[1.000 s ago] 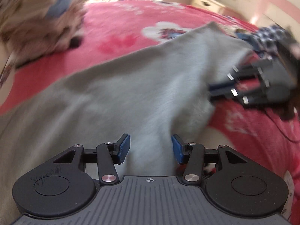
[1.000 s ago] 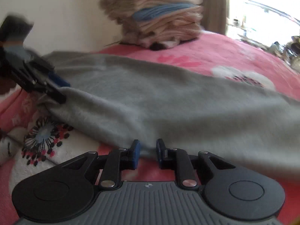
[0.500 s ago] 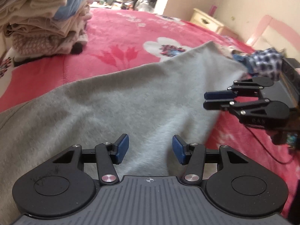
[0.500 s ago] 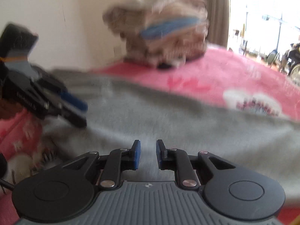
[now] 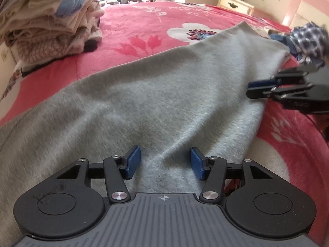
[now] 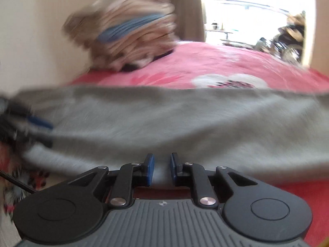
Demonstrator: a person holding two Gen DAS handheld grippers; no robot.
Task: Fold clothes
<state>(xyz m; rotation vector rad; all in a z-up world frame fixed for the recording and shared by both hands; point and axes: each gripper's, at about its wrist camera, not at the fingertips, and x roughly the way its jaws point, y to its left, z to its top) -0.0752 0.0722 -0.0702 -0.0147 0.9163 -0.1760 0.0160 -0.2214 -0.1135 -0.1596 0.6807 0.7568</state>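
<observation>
1. Left wrist view: left gripper at bottom centre, jaws about half open, blue pads either side of a raised fold of the grey garment, not pinching it.
2. Grey garment lies spread diagonally across the red floral bed cover, from lower left to upper right.
3. Right gripper enters from right edge, at the garment's right hem; jaws look narrow, grip on the cloth can't be told here.
4. Stack of folded clothes upper left; checked cloth upper right; nightstand at top.
5. Right wrist view, blurred: right gripper bottom centre, jaws nearly closed, small gap, grey garment edge right at the pads; gripped or not, can't tell.
6. Left gripper at left edge on the garment; folded stack upper centre-left.
</observation>
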